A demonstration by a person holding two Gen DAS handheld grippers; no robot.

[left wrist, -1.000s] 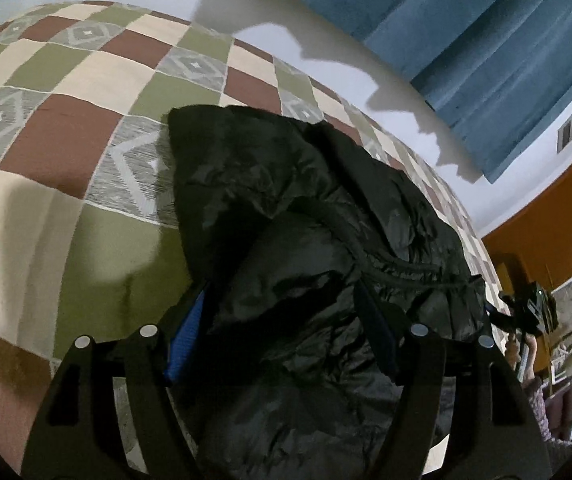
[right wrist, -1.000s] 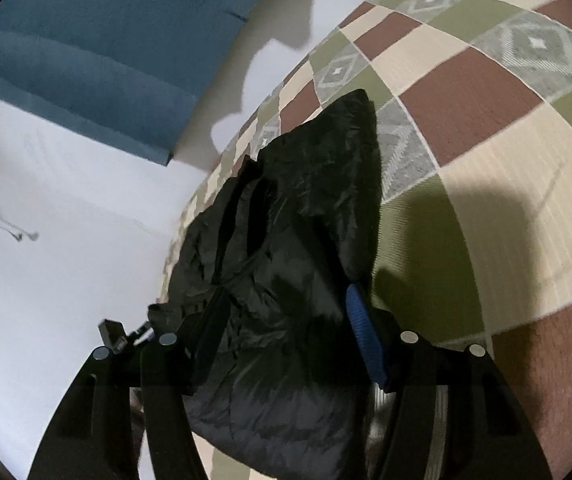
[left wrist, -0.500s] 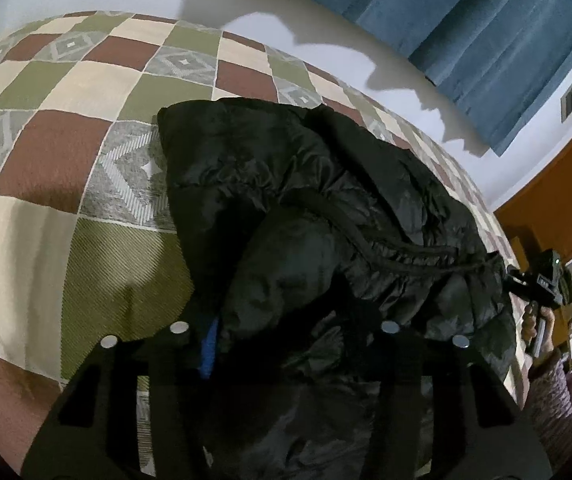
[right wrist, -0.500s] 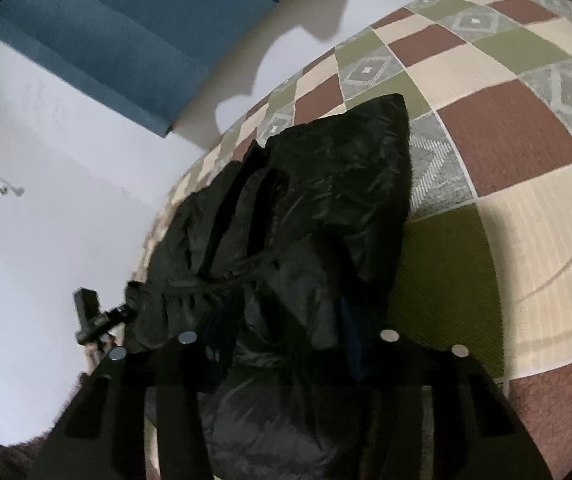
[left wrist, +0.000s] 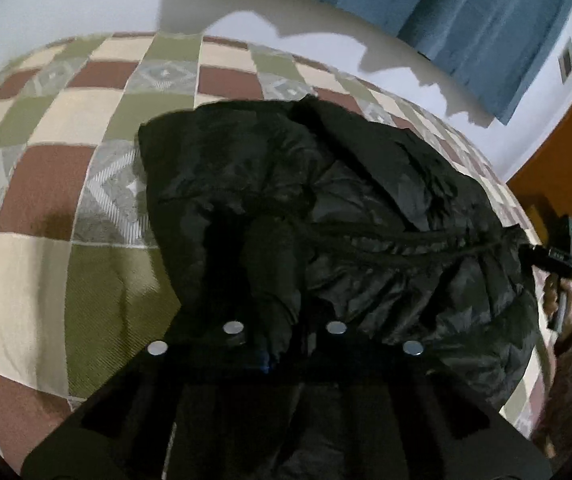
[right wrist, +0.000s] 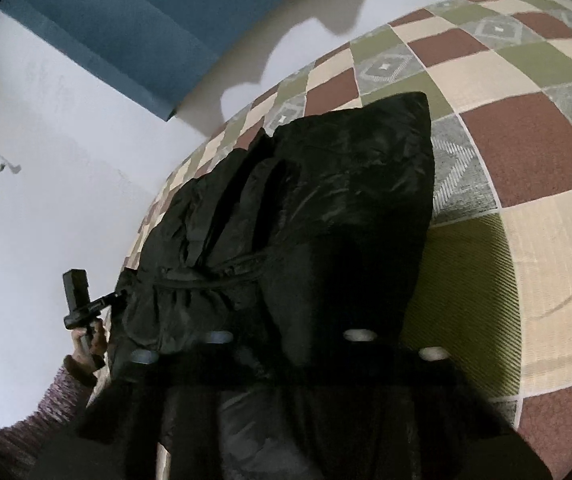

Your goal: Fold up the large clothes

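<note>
Two grippers we see, the left gripper (left wrist: 281, 344) pressed together on the near edge of the black shiny puffer jacket (left wrist: 326, 208) lying on the checkered brown, green and cream bedspread (left wrist: 45, 208), the right gripper (right wrist: 286, 344) closing on the same jacket edge

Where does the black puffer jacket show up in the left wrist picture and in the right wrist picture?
Left wrist view: black puffer jacket fills the centre, spreading toward the right edge.
Right wrist view: the jacket fills the centre, spreading toward the lower left.
Shared landmark: the checkered bedspread beneath it.
</note>
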